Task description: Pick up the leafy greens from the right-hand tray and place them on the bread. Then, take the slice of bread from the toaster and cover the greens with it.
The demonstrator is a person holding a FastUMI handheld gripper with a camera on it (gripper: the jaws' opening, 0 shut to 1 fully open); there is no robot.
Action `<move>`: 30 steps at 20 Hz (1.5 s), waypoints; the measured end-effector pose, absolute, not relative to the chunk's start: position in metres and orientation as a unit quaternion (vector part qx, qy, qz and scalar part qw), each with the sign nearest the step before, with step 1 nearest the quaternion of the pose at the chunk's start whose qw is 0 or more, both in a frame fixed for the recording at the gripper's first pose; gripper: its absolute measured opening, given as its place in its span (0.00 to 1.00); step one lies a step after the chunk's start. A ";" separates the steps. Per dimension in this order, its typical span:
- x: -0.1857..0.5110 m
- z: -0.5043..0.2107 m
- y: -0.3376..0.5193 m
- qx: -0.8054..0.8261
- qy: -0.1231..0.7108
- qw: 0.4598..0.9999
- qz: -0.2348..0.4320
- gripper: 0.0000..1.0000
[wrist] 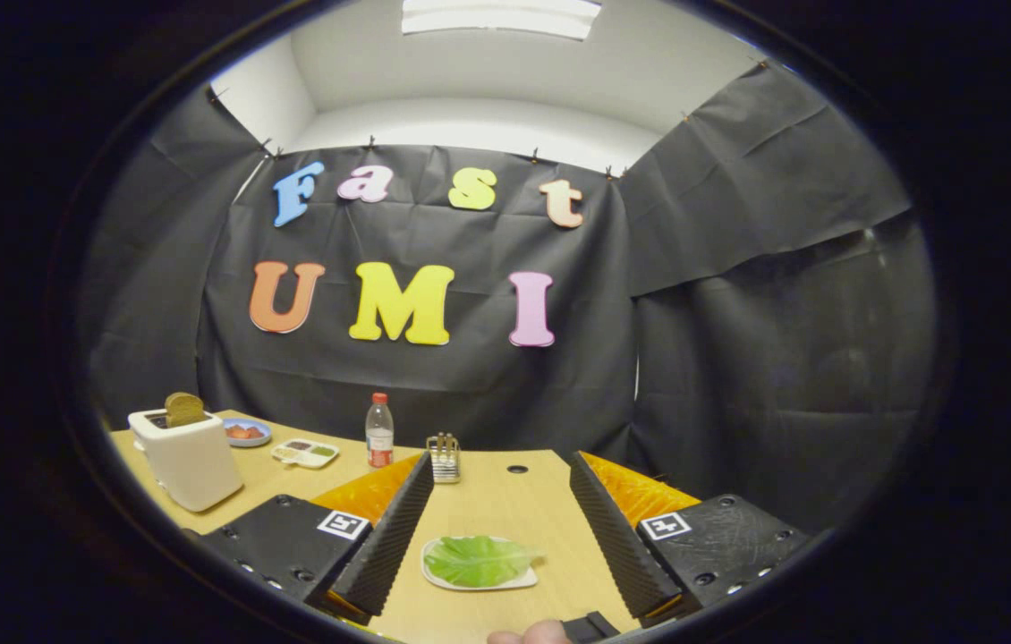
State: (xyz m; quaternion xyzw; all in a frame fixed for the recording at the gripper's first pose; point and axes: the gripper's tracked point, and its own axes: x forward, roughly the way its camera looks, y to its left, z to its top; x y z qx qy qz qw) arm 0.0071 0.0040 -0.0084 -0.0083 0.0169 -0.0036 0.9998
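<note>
Hovering wide open, claw (497,528) frames the leafy greens (477,561) untouched on their tray (434,577); toaster (188,456) holds its bread slice (183,409): nothing done yet.

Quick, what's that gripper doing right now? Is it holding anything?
Gripper: open, holding nothing; its fingers stand wide apart on either side of the leafy green lying on its small tray.

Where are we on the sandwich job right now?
Nothing looks done yet. The leafy green lies on its tray, between the fingers of the open claw, untouched. The bread slice stands in the toaster. Left: grab the green, place it, then cover it with that slice.
</note>
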 end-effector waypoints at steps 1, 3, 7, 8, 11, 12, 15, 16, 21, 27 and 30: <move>0.009 -0.011 0.004 -0.002 0.021 1.000 -0.002 0.94; 0.014 -0.022 0.001 0.012 0.036 0.999 -0.001 0.94; 0.025 -0.052 0.001 0.062 0.087 0.994 0.017 0.94; 0.029 -0.063 0.002 0.084 0.107 0.990 0.024 0.94; 0.044 -0.099 0.001 0.149 0.168 0.974 0.032 0.95; 0.049 -0.111 -0.001 0.168 0.187 0.967 0.030 0.95; 0.065 -0.138 -0.008 0.232 0.226 0.946 0.021 0.95; 0.068 -0.149 -0.010 0.248 0.238 0.939 0.018 0.95; 0.100 -0.188 -0.011 0.311 0.291 0.905 0.004 0.96; 0.131 -0.230 -0.029 0.349 0.332 0.876 -0.030 0.96; 0.144 -0.237 -0.034 0.364 0.336 0.868 -0.030 0.93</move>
